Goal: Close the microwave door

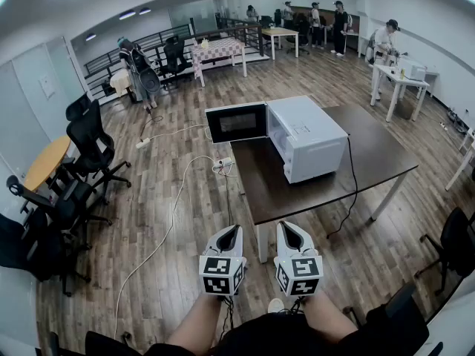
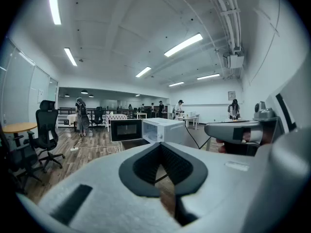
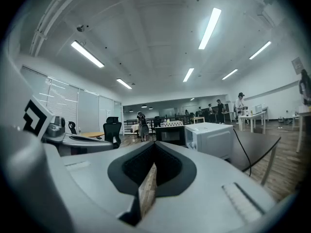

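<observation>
While door (image 1: 236, 122) hangs open, microwave (image 1: 308, 136) sits at dark surface's (image 1: 371, 165) far edge | wood-floored office | left gripper (image 1: 228, 236), right gripper (image 1: 289, 234) jaws together, empty | ceiling pipes (image 2: 229, 13) show in gripper views, not head view

I'm looking into a big open-plan office: black swivel chairs (image 1: 89, 141) line the left side, desks (image 1: 397, 76) stand scattered over a wood-plank floor (image 1: 171, 221), strip lights (image 2: 183, 44) run overhead, and people (image 1: 340, 22) stand about (mostly at the far end).
</observation>
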Demonstrator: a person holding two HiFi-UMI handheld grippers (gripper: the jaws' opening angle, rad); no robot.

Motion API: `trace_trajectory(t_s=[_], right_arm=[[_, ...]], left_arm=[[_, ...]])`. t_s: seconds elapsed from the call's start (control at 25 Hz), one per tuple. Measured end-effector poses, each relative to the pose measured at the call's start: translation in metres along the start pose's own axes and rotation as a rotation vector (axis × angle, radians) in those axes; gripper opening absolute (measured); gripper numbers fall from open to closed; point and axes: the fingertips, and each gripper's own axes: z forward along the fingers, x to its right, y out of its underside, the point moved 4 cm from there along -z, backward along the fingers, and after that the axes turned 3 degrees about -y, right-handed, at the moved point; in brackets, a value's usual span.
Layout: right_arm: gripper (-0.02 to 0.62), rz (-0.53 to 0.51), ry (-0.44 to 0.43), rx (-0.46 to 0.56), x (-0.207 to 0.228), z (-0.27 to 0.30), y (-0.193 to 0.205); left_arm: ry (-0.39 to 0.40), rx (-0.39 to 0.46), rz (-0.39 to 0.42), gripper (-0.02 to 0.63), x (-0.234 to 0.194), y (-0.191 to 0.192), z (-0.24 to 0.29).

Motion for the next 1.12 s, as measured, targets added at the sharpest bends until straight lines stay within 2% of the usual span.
trace_trajectory(t_s=[0.36,0.52,1.12], right_arm=[[0.008,-0.013,-0.014,-0.011,-0.004,0.008,0.002],[0.009,0.024,-0.004,0.008,-0.002,0.012,0.000],[0.009,0.030,0.010,0.007,0.043,0.054,-0.012]], left_arm=[[-0.006,-0.004,-0.004,0.008,-0.006,0.000,0.006],[-0.007,-0.010,-0.008,0.008,-0.010,0.001,0.011],[-0.009,-0.025,0.001,0.008,-0.009,-0.014,0.070]])
